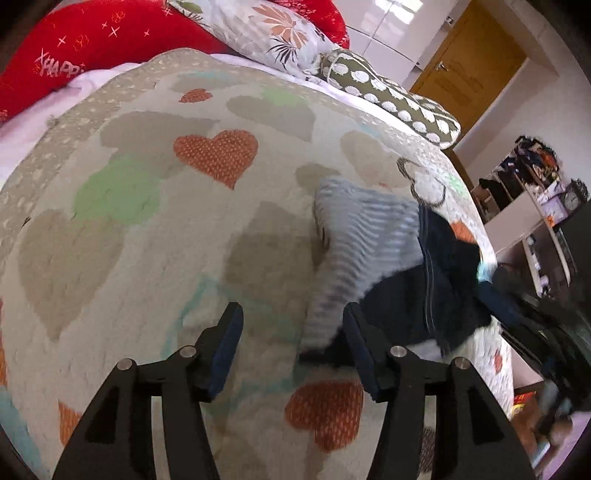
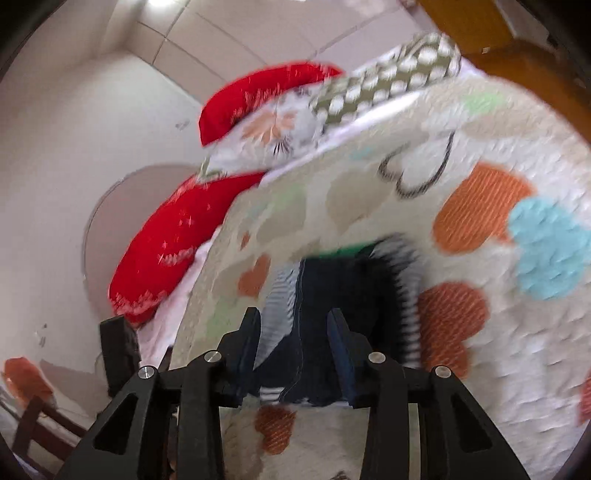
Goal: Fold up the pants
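Two grippers are idling wide open: the left gripper (image 1: 293, 343) and right gripper (image 2: 293, 341) are gripping nothing. Navy, grey-striped fabric pants (image 1: 399, 266) are lying bunched on the heart-patterned quilted bed (image 1: 155, 236), folding seemingly barely begun.

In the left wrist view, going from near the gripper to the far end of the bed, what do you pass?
Left gripper → pants bunched on the heart quilt → orange heart patch → polka-dot pillow → floral pillow, with the red pillow beside it.
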A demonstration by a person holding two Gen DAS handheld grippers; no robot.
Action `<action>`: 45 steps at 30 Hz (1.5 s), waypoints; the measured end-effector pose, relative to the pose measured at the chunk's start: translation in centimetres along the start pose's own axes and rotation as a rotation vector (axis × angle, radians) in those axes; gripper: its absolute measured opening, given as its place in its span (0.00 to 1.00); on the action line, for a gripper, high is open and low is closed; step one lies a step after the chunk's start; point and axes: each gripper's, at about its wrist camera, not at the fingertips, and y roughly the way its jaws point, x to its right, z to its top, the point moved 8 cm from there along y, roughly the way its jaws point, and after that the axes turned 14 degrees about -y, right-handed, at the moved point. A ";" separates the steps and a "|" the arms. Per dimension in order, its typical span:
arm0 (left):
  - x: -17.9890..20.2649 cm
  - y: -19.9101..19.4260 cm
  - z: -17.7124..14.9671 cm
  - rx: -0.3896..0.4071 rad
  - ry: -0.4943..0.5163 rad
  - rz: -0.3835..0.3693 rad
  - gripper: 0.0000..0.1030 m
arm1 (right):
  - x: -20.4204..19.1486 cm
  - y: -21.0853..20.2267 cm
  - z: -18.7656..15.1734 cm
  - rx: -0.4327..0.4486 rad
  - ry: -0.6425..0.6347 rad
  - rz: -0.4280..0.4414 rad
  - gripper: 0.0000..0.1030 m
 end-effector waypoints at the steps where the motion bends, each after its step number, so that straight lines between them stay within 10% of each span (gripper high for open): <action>1: 0.1 -0.2 -0.4 0.000 0.010 0.001 0.54 | 0.6 0.5 -0.5 -0.015 0.007 -0.038 0.40; 4: 0.8 -0.8 -1.6 0.008 0.055 0.009 0.58 | 3.4 1.8 -2.1 -0.061 0.042 -0.190 0.39; 28: 3.2 -16.2 -9.3 0.436 0.201 0.068 0.96 | -1.3 -12.7 -14.4 0.033 0.037 -0.480 0.68; 45: 2.9 -12.9 -11.2 0.282 0.212 0.041 0.96 | -1.7 -10.0 -16.7 -0.086 -0.057 -0.553 0.69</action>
